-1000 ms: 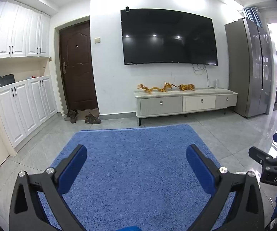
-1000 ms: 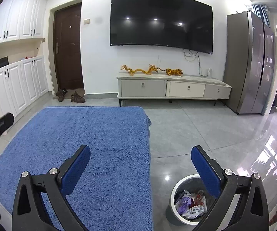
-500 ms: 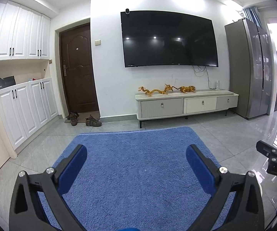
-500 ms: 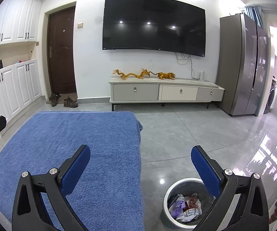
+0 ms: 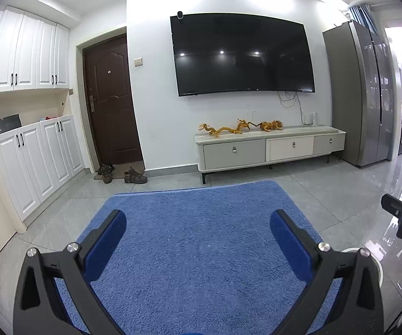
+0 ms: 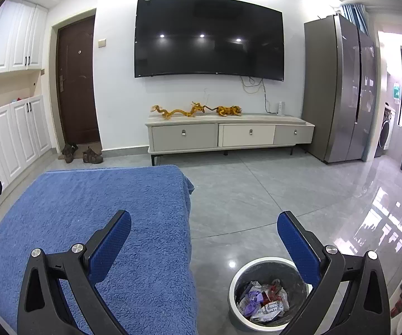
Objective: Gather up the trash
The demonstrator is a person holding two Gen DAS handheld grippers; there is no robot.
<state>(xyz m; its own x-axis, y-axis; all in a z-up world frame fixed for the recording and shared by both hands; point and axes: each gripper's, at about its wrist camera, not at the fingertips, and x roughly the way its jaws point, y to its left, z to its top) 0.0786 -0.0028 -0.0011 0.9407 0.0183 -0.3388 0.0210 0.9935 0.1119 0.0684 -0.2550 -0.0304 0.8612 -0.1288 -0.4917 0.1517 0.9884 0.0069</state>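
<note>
Wrappers point(image 6: 265, 298) fill the bin point(image 6: 235, 279) beside the blue table point(image 6: 89, 209), which looks clear. Both grippers point(image 5: 198, 234) point(image 6: 203, 237) hold fingers spread, empty. Likely finished.

Fluffy blue cloth point(image 6: 94, 209) looked rough and matt, grey floor tiles point(image 6: 270, 195) glossy and reflective, crumpled wrappers point(image 6: 265, 301) in smooth bin point(image 6: 233, 293), fridge point(image 6: 340, 89) brushed metal.

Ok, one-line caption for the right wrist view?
Right gripper, jaws open and empty, above a blue-covered surface beside a wrapper-filled trash bin.
</note>
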